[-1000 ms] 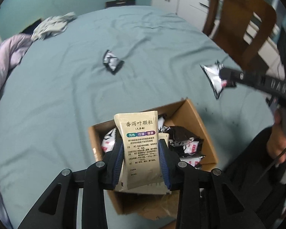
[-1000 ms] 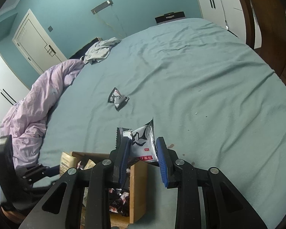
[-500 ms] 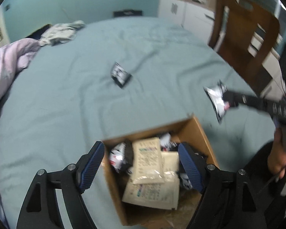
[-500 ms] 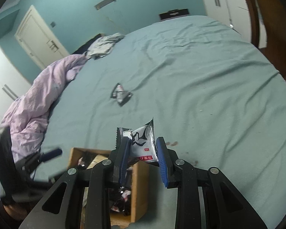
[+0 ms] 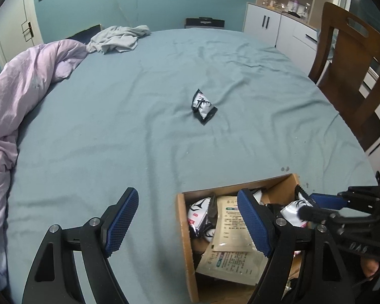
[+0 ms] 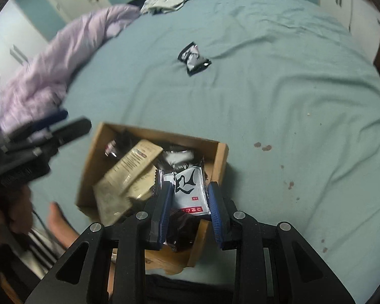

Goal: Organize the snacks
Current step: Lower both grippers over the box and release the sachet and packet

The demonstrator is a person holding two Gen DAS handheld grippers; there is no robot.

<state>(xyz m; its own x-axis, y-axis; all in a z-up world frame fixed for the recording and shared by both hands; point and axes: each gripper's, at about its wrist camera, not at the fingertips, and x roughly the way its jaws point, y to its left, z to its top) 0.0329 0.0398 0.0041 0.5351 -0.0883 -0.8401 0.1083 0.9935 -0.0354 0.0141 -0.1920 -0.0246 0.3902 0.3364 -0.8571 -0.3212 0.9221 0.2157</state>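
A lilac duvet (image 5: 25,96) is bunched at the left edge of the bed (image 5: 119,131). The left gripper (image 5: 187,217) hangs over the sheet with its fingers (image 5: 121,217) wide apart and nothing between them. Out in the middle of the sheet lies 1 black-and-white snack packet (image 5: 202,105), well apart from the cardboard box (image 6: 93,167). Over that box, the right gripper (image 6: 190,210) has its fingers (image 6: 162,210) clamped on a second packet (image 6: 188,190), above the packets and beige sachets (image 5: 234,223) already inside.
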